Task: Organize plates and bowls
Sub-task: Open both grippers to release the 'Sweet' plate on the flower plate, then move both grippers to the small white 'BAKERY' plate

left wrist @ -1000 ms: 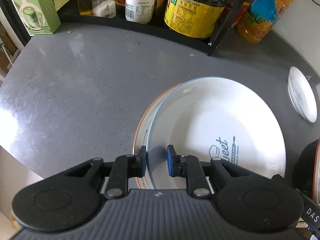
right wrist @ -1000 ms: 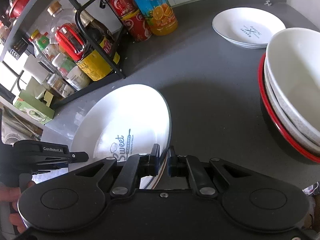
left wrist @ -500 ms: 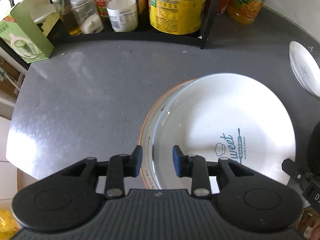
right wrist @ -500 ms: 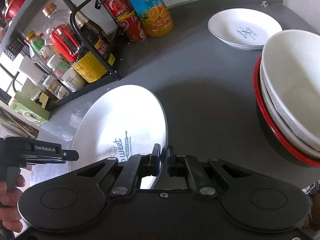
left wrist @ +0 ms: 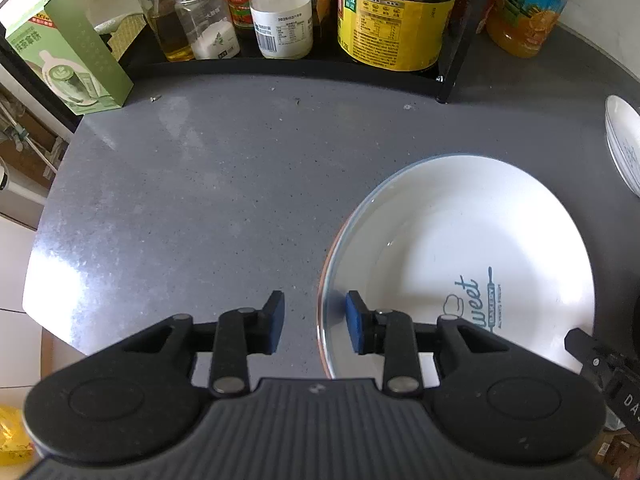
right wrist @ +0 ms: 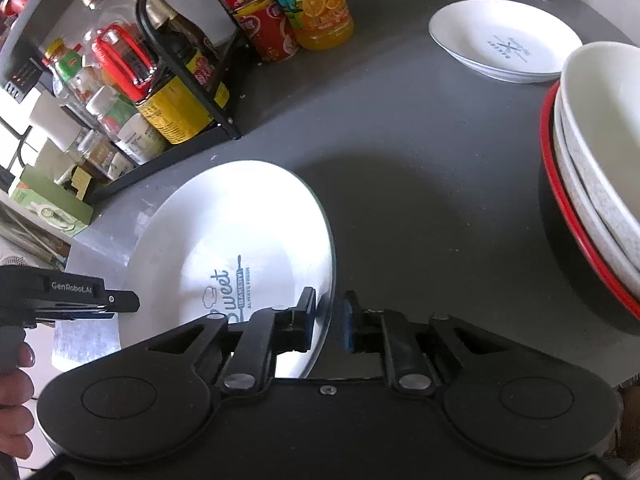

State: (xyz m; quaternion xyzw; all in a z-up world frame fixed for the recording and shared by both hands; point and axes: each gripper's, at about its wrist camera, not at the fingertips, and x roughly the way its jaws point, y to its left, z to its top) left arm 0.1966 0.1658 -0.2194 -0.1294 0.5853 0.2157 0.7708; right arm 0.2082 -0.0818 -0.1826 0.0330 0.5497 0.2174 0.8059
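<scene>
A large white plate with blue "Sweet" lettering (left wrist: 460, 248) lies on the grey counter; it also shows in the right wrist view (right wrist: 232, 236). An orange rim of a plate beneath it barely shows at its left edge. My left gripper (left wrist: 314, 326) is open, its pads straddling the plate's left rim without touching. My right gripper (right wrist: 328, 318) is open, its pads either side of the plate's right rim with a small gap. A smaller white plate (right wrist: 504, 40) lies at the back right. A stack of white bowls (right wrist: 600, 148) sits in a red-rimmed dish at the right.
A black rack (left wrist: 456, 60) with sauce bottles and jars stands along the back. An orange juice bottle (right wrist: 308, 0) and red cans stand beside it. A green box (left wrist: 68, 56) is at the back left. The counter's front left edge (left wrist: 40, 240) is close.
Both grippers have opened and let go of the large plate's rim. The left gripper has drawn back and left. The plate now lies flat on the one beneath.
</scene>
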